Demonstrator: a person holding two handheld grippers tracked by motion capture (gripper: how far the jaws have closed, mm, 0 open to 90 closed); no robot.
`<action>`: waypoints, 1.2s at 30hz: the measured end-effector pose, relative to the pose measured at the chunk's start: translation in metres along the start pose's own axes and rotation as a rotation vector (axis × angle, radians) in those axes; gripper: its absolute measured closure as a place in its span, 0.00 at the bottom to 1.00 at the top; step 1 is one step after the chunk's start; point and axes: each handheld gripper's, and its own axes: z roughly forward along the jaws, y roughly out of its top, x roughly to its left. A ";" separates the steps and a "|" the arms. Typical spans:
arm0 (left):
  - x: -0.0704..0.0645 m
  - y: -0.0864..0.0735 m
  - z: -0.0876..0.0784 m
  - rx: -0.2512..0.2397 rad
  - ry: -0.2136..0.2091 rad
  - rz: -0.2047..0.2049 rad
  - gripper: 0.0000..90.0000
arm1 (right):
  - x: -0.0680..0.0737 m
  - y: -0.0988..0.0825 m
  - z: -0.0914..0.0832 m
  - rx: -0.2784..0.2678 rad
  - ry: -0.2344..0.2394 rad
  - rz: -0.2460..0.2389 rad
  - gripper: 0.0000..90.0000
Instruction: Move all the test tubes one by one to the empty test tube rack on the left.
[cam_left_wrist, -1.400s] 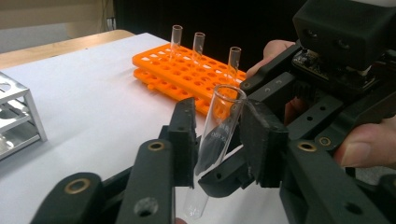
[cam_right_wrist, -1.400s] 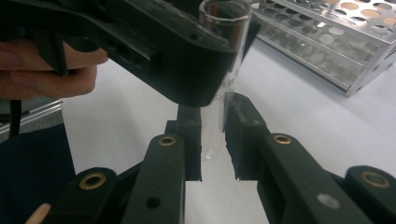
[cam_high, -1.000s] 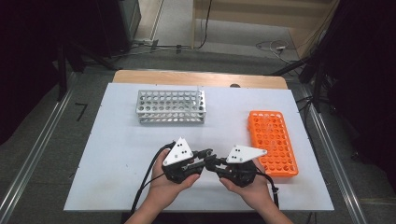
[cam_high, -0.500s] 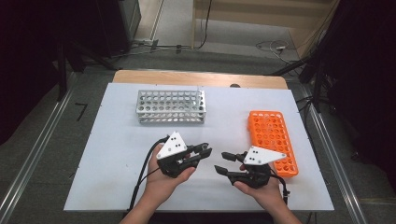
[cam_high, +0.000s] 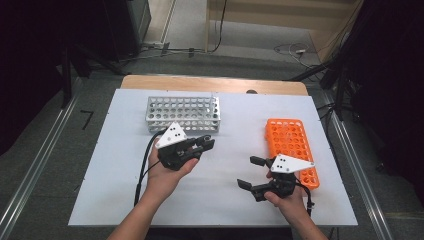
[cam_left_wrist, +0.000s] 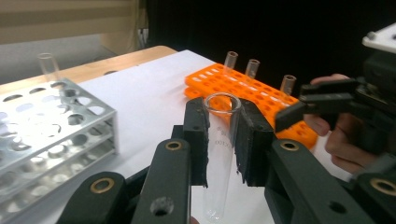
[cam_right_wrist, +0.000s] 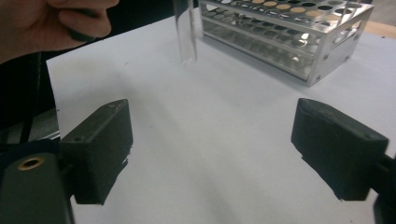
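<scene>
**Tube handed over, metal rack next**

In the left gripper view, the left gripper (cam_left_wrist: 219, 140) is clamped on a clear glass test tube (cam_left_wrist: 218, 154) at the centre of the frame, its pads pressing the upper half of the glass. The tube stands nearly upright, long axis vertical, open mouth up and rounded bottom down, hanging above the white table (cam_high: 115, 150).

In the high view, the right gripper (cam_high: 252, 172), at lower right, has just been opening its jaws; they stand wide apart with nothing between them, just left of the orange rack (cam_high: 290, 142).

The handover looks finished, and the step in hand seems to be carrying the tube to the metal rack (cam_high: 184, 114) at upper centre. The next move calls for keeping the tube vertical, lining its bottom over a free hole, then lowering it straight before letting go.
</scene>
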 end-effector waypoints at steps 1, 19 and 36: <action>0.003 0.000 0.000 -0.003 0.006 -0.009 0.85 | 0.000 -0.001 0.001 0.003 0.001 -0.004 0.10; 0.049 0.021 0.012 -0.008 0.055 -0.032 0.85 | -0.016 -0.010 0.005 -0.002 0.003 0.075 0.03; 0.090 0.036 0.032 -0.058 0.128 -0.068 0.85 | -0.019 -0.010 0.001 -0.017 -0.010 0.107 0.00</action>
